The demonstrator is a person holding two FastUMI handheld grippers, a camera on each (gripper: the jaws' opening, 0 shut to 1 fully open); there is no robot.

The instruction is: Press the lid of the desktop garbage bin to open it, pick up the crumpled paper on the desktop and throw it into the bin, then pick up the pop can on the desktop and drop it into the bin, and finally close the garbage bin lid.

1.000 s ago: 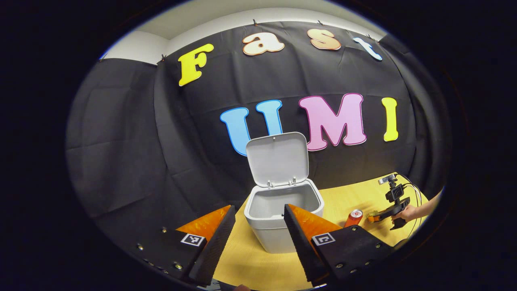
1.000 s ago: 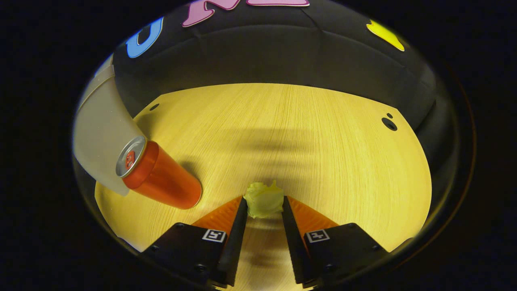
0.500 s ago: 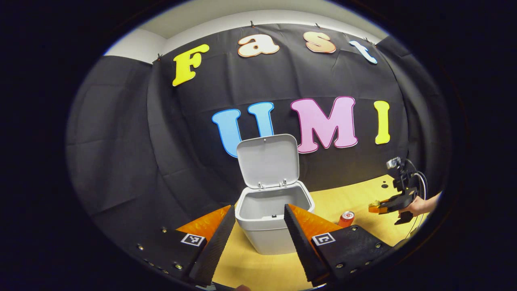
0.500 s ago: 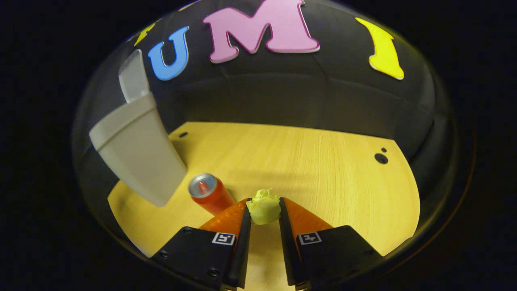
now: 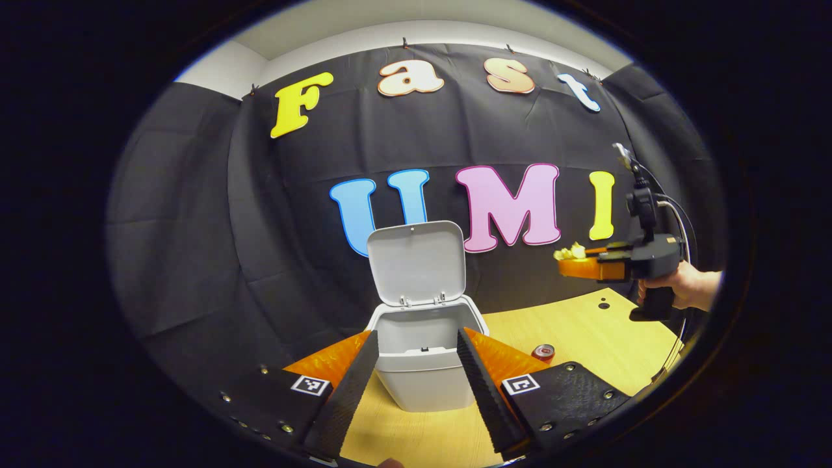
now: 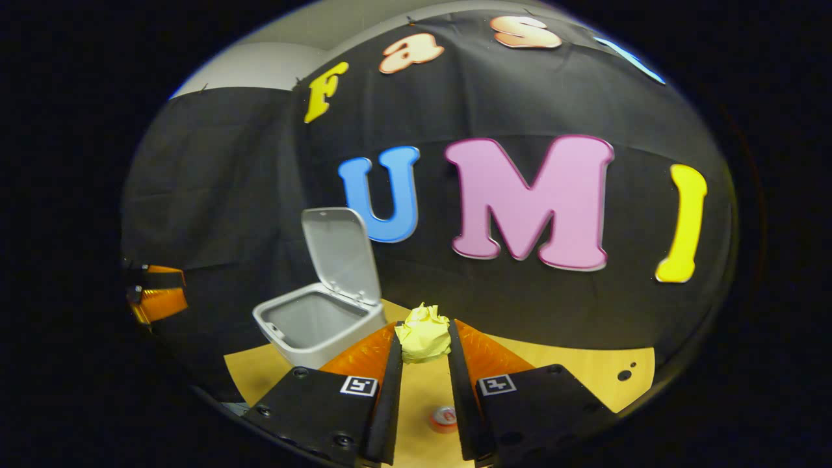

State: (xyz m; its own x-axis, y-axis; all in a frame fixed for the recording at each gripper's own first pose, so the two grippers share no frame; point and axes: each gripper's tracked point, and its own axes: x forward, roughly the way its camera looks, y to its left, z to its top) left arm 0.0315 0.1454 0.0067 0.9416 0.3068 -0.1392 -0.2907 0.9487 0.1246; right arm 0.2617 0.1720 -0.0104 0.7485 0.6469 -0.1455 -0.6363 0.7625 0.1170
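Note:
The grey desktop bin [image 5: 422, 370] [image 6: 312, 325] stands on the wooden table with its lid [image 5: 416, 263] [image 6: 342, 255] tipped up and back. My right gripper [image 6: 424, 338] is shut on the yellow crumpled paper [image 6: 424, 333], held high above the table to the right of the bin; in the left gripper view that gripper [image 5: 567, 257] carries the paper [image 5: 574, 249] in a person's hand [image 5: 682, 286]. The red pop can [image 5: 543, 353] [image 6: 444, 417] stands upright on the table below it. My left gripper [image 5: 416, 370] hangs open in front of the bin, holding nothing.
The yellow wooden table [image 5: 585, 338] [image 6: 559, 370] ends at the black cloth wall behind the bin. Small dark holes [image 5: 604, 304] [image 6: 625, 375] mark the tabletop near its far right. A cable [image 5: 676, 214] runs from the right gripper's handle.
My right gripper has lifted the paper off the table, well above the can, and turned toward the bin. My left gripper has drawn back a little from the bin.

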